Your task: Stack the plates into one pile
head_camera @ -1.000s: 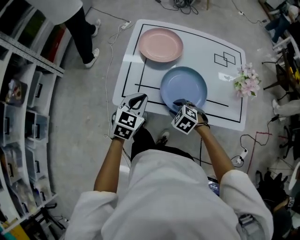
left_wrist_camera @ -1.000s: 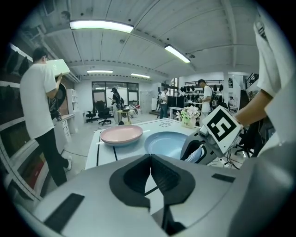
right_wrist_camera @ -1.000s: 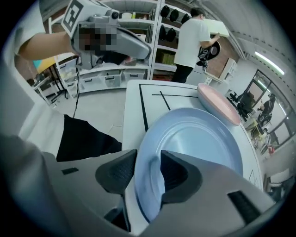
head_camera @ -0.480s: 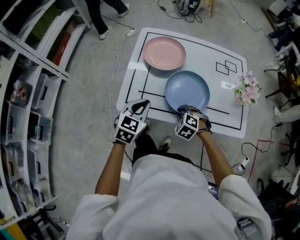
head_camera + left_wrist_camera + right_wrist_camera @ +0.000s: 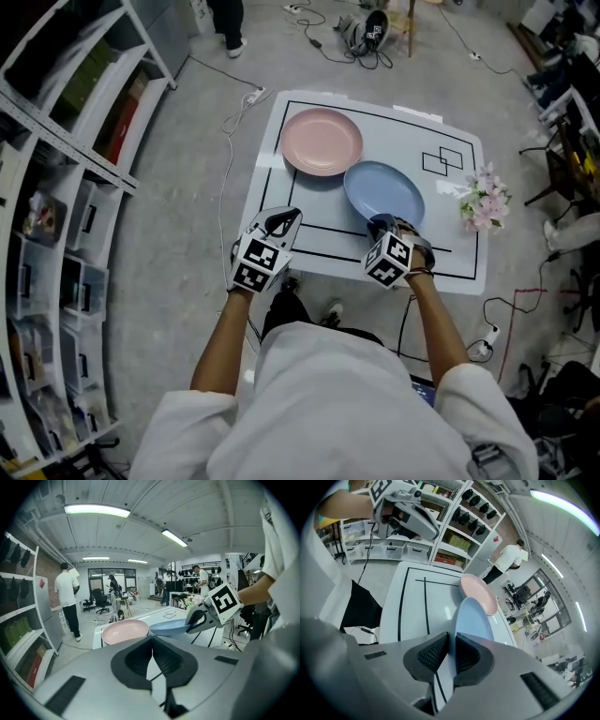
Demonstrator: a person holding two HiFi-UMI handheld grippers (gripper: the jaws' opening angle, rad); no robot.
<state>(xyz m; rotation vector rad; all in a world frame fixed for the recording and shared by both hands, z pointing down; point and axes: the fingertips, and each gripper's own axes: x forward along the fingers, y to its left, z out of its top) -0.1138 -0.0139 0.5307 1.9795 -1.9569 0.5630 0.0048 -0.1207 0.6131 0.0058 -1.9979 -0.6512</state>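
Note:
A pink plate (image 5: 322, 141) lies flat at the far left of the white table (image 5: 441, 244). To its right a blue plate (image 5: 384, 192) is raised and tilted off the table, its left edge close to the pink plate. My right gripper (image 5: 382, 225) is shut on its near rim; its jaws have just been closing, and the rim (image 5: 471, 618) sits pinched between the pads. My left gripper (image 5: 284, 219) hovers over the table's near left edge, shut with nothing in it. From the left gripper view the pink plate (image 5: 125, 631) lies beside the lifted blue plate (image 5: 168, 626).
A bunch of pale pink flowers (image 5: 485, 202) lies at the table's right edge. Black lines mark the table top. Shelving (image 5: 56, 187) runs along the left. Cables trail over the floor, and a person's legs (image 5: 225, 19) stand at the far side.
The right gripper has closed on the blue plate's near rim and lifted it, tilting it. Both grippers have risen a little; the left one stays shut and empty.

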